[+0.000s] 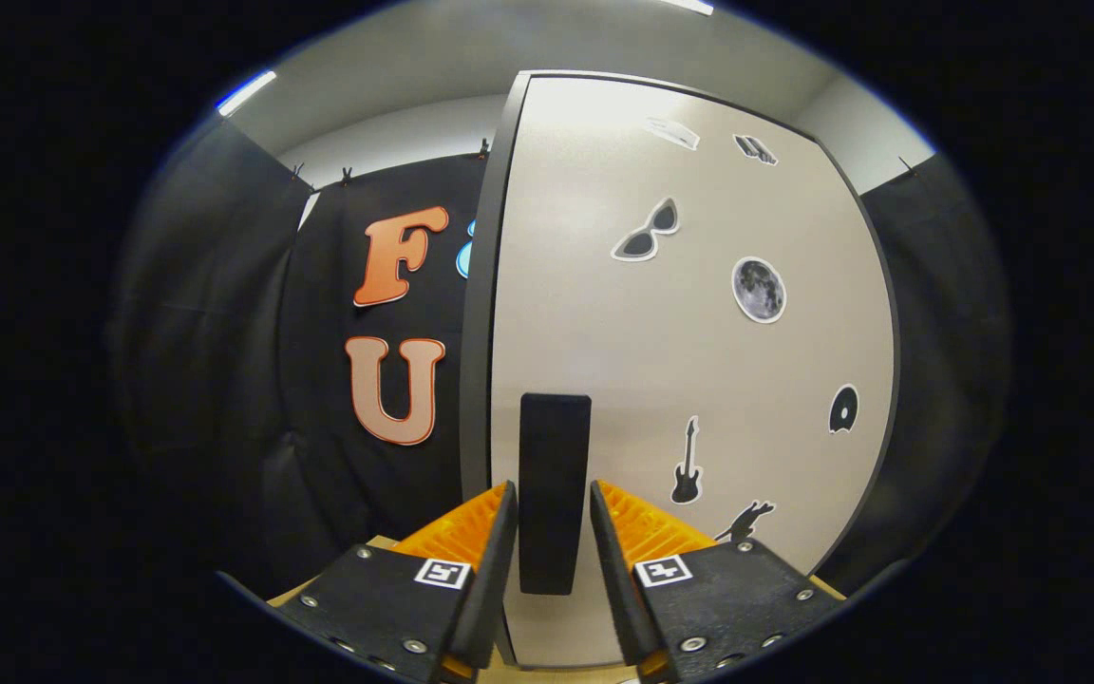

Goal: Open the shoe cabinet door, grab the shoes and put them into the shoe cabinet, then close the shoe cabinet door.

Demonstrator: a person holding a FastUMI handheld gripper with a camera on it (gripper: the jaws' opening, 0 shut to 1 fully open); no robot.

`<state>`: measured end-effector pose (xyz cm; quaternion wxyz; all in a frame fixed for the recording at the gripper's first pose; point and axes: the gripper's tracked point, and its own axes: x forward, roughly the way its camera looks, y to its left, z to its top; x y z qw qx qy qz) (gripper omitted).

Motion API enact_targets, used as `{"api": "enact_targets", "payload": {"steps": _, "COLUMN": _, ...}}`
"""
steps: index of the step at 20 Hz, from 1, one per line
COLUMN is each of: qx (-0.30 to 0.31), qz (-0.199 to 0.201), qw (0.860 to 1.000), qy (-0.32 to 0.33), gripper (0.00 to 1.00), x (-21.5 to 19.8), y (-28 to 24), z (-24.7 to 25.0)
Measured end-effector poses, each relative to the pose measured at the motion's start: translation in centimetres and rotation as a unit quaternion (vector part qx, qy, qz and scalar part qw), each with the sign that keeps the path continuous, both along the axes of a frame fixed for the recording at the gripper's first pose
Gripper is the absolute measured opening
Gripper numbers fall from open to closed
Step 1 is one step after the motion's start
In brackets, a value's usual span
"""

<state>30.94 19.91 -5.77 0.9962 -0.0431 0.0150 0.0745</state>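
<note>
While the pale shoe cabinet door [689, 380] fills the space ahead, dotted with sunglasses, moon and guitar stickers, its black handle [554, 494] stands upright between my gripper [553, 513] fingers, which flank it with narrow gaps, not clamped

Black cloth [215, 313] hangs as the booth's wall, pinned by small clips [348, 176] along its top edge to a pale wall [395, 133] behind. Above, a white ceiling [471, 47] carries two bright strip lights [245, 93]. A sliver of light wooden table [381, 543] shows low down.
</note>
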Motion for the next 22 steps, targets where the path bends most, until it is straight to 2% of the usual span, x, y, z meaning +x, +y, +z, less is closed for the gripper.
{"api": "enact_targets", "payload": {"steps": 1, "qx": 0.007, "qz": 0.000, "qw": 1.000, "qy": 0.000, "gripper": 0.41, "x": -0.1, "y": 0.0, "z": 0.1}}
{"api": "enact_targets", "payload": {"steps": 2, "qx": 0.007, "qz": 0.002, "qw": 1.000, "qy": 0.003, "gripper": 0.38, "x": -0.1, "y": 0.0, "z": 0.1}}
{"api": "enact_targets", "payload": {"steps": 10, "qx": 0.019, "qz": 0.016, "qw": 1.000, "qy": 0.017, "gripper": 0.30, "x": -1.1, "y": -0.3, "z": 0.1}}
{"api": "enact_targets", "payload": {"steps": 22, "qx": 0.036, "qz": 0.030, "qw": 0.999, "qy": 0.020, "gripper": 0.30, "x": -7.9, "y": -3.6, "z": 1.3}}
